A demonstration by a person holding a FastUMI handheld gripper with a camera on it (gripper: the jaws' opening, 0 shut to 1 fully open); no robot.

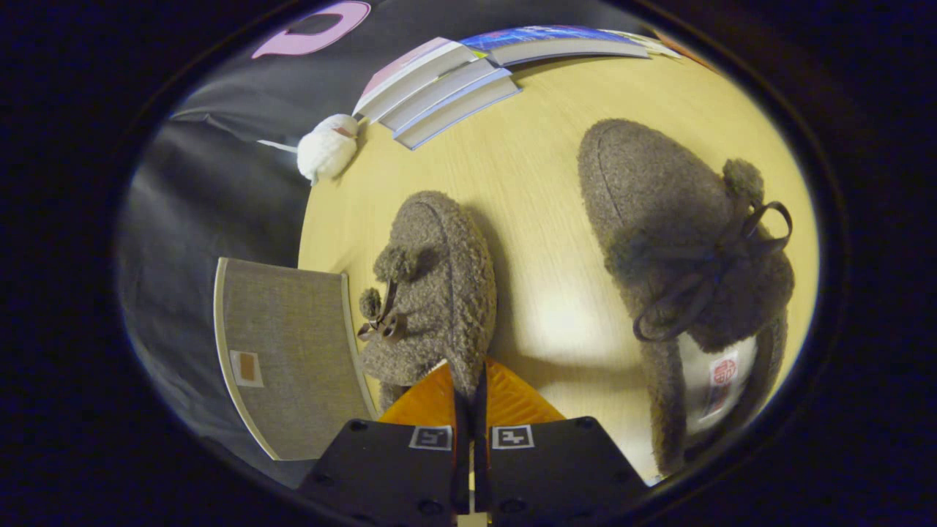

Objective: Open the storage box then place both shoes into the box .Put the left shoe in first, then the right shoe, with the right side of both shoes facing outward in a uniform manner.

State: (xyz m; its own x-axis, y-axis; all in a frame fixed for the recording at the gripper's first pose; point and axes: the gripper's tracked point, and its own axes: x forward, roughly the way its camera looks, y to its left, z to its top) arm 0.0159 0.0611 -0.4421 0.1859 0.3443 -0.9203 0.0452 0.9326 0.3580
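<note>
Gripper view, fingers [470, 391] pinching shoe [432, 293] heel, toe pointing away

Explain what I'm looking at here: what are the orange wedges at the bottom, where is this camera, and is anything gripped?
The camera rides on a handheld gripper and looks forward along its two orange fingers. Those fingers are nearly closed on the heel edge of the nearer fuzzy brown shoe, which sits on the wooden table. A second matching shoe lies apart, beside the first one, untouched. The grey fabric panel on the other side of the held shoe may be part of the storage box; I cannot tell. Beyond the shoes lie stacked books and a small white plush toy.
</note>
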